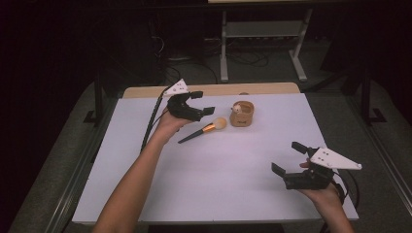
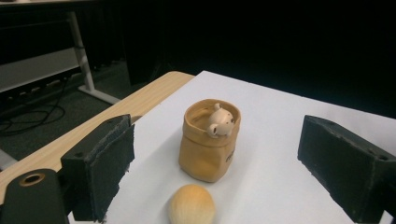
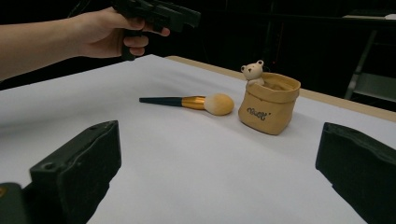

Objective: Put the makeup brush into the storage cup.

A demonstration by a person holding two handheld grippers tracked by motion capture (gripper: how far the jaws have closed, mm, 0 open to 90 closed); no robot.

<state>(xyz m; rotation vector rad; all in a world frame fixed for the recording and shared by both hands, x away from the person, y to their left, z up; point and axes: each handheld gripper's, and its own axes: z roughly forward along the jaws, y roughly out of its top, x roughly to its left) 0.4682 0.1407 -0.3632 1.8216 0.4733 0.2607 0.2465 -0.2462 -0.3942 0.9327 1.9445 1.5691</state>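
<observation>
A makeup brush (image 1: 201, 130) with a dark handle, gold ferrule and pale round head lies on the white table (image 1: 218, 179); its head (image 2: 192, 204) and whole length (image 3: 189, 101) also show in the gripper views. Right of the head stands a tan bag-shaped holder (image 1: 242, 114) (image 2: 208, 142) (image 3: 269, 103) with a small bear figure (image 2: 220, 121) at its rim. My left gripper (image 1: 201, 103) hovers open above the brush handle, facing the holder. My right gripper (image 1: 288, 158) is held open near the table's front right, empty.
A light wooden strip (image 1: 209, 90) runs along the table's far edge. Behind it are a metal stand's legs (image 1: 262, 43) and cables on the dark floor. A cable (image 1: 151, 119) trails from the left gripper over the table's left part.
</observation>
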